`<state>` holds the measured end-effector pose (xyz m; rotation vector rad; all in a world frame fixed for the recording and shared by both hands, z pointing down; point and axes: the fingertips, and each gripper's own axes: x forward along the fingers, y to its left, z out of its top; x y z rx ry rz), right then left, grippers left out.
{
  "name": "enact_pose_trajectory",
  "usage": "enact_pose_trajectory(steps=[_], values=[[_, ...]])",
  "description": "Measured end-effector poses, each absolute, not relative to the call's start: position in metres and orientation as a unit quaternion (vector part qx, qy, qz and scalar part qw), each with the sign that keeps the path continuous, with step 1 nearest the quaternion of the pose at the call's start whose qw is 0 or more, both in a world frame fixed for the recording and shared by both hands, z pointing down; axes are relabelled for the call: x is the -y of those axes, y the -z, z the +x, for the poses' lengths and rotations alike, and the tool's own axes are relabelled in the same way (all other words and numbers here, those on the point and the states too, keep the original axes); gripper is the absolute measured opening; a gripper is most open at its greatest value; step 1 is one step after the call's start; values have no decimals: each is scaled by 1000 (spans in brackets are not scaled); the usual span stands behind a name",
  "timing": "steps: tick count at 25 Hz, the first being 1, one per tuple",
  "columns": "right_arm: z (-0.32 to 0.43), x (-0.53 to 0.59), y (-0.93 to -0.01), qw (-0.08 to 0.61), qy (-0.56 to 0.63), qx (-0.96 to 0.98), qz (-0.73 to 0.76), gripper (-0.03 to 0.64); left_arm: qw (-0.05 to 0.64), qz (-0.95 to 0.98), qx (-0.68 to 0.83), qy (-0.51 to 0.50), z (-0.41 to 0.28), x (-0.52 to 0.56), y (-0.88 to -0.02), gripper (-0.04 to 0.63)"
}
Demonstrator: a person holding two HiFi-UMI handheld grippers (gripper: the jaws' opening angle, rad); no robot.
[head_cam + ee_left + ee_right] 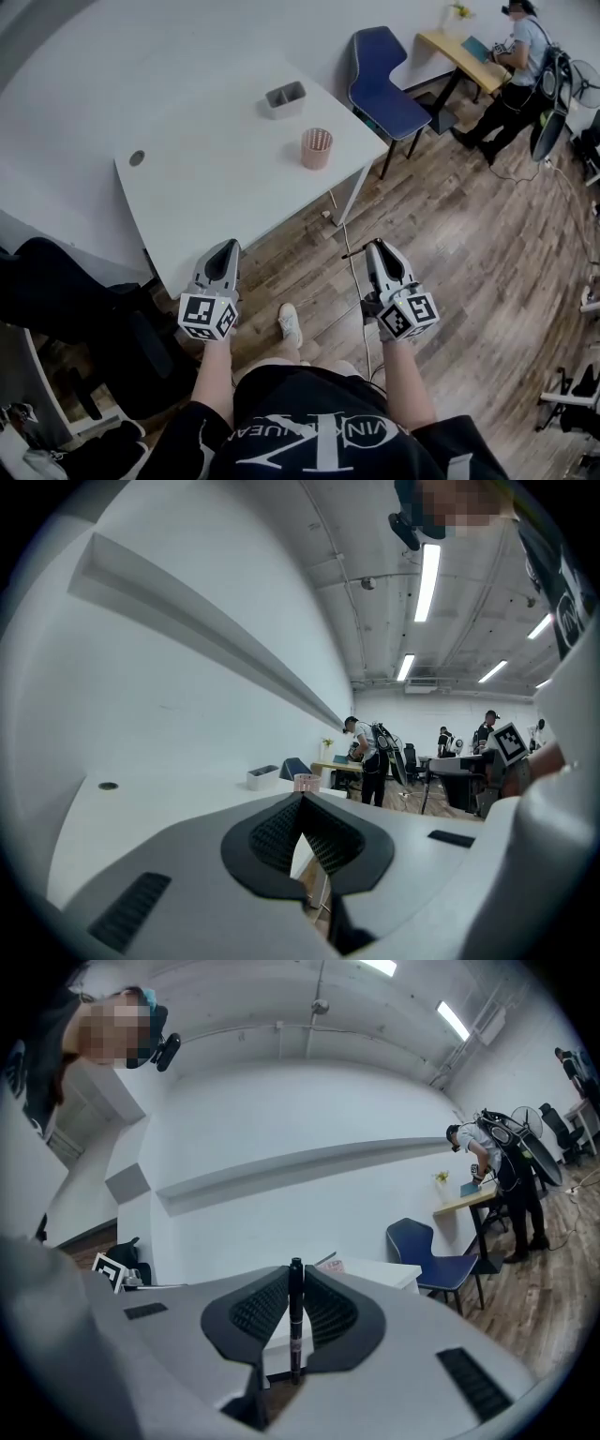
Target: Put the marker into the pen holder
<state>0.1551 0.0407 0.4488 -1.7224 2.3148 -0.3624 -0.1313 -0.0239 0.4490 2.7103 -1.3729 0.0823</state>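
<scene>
A pink mesh pen holder [317,148] stands near the right edge of the white table [216,178]; it also shows small in the left gripper view [307,782] and behind the jaws in the right gripper view [334,1266]. My right gripper [377,247] hovers over the wooden floor, short of the table, shut on a black marker [296,1321] that stands upright between its pads. In the head view the marker [352,252] pokes out sideways. My left gripper [225,247] is by the table's near corner, its jaws shut with nothing between them [302,803].
A grey open box [285,98] sits at the table's far edge, and a round cable hole [137,157] is at the left. A blue chair [384,84] stands right of the table. A person [520,66] stands at a wooden desk [459,52] far right. A cable [352,281] trails across the floor.
</scene>
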Motion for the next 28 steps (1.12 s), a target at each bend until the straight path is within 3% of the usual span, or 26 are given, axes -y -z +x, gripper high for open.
enact_pose_trajectory(steps=[28], values=[[154,137,-433,141,109,-791,-586,58,60,921,383,-37,-74,197,-461,12]])
